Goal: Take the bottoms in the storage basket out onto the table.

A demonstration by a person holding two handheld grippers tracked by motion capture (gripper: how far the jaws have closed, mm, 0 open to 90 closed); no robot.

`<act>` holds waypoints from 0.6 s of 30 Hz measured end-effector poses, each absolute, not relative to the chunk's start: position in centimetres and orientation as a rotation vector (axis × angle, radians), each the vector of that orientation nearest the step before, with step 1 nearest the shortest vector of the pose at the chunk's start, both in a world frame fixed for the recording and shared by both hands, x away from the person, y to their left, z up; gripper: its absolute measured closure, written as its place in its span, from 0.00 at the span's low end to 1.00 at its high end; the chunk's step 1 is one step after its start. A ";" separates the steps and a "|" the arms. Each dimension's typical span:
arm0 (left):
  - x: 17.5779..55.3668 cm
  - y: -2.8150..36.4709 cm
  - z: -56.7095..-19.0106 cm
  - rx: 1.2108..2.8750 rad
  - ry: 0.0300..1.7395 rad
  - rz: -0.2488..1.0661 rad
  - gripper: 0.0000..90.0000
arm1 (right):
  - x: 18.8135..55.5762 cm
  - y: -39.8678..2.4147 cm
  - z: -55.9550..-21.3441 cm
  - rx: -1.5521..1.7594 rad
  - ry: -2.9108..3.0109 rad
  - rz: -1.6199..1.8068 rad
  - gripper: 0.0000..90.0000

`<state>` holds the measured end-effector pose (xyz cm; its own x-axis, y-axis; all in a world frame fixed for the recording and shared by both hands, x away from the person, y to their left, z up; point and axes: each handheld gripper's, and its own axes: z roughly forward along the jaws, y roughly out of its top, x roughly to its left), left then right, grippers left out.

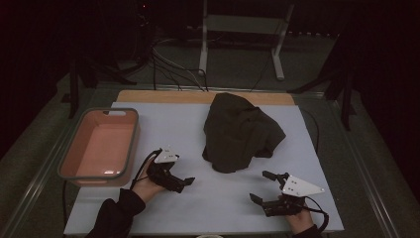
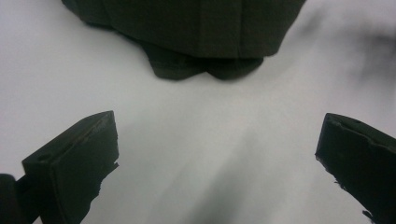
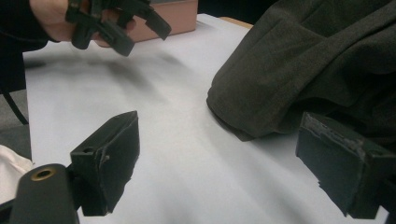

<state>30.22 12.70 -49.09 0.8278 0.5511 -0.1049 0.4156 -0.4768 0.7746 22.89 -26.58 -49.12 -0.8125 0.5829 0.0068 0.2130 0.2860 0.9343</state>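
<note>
A dark crumpled garment [image 1: 237, 131] lies heaped on the middle of the white table top [image 1: 198, 208]. My left gripper [image 1: 181, 178] hovers left of the heap's near edge, open and holding nothing. In the left gripper view the garment's hem [image 2: 187, 37] lies ahead, beyond the wide gap of the left gripper [image 2: 217, 154]. My right gripper [image 1: 261, 186] is open near the table's front right, short of the cloth. In the right gripper view the garment [image 3: 317, 60] bulks at the right, close to one jaw of the right gripper [image 3: 224, 158].
A pink tub [image 1: 101, 144] with a grey rim stands at the table's left edge, nothing inside; its corner [image 3: 173, 14] sits behind the other hand's gripper [image 3: 116, 23]. Cables and a white stand [image 1: 242, 29] lie on the floor beyond the table.
</note>
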 end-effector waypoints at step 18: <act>27.5 13.3 -49.9 2.202 0.555 0.074 0.00 | 22.9 -26.5 -49.1 0.719 2.227 1.534 0.15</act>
<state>27.52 13.27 -49.95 0.9002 0.4142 -0.1342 0.3642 -0.5474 0.7534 22.86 -26.51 -49.12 -0.8135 0.5816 0.0055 0.2123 0.2882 0.9338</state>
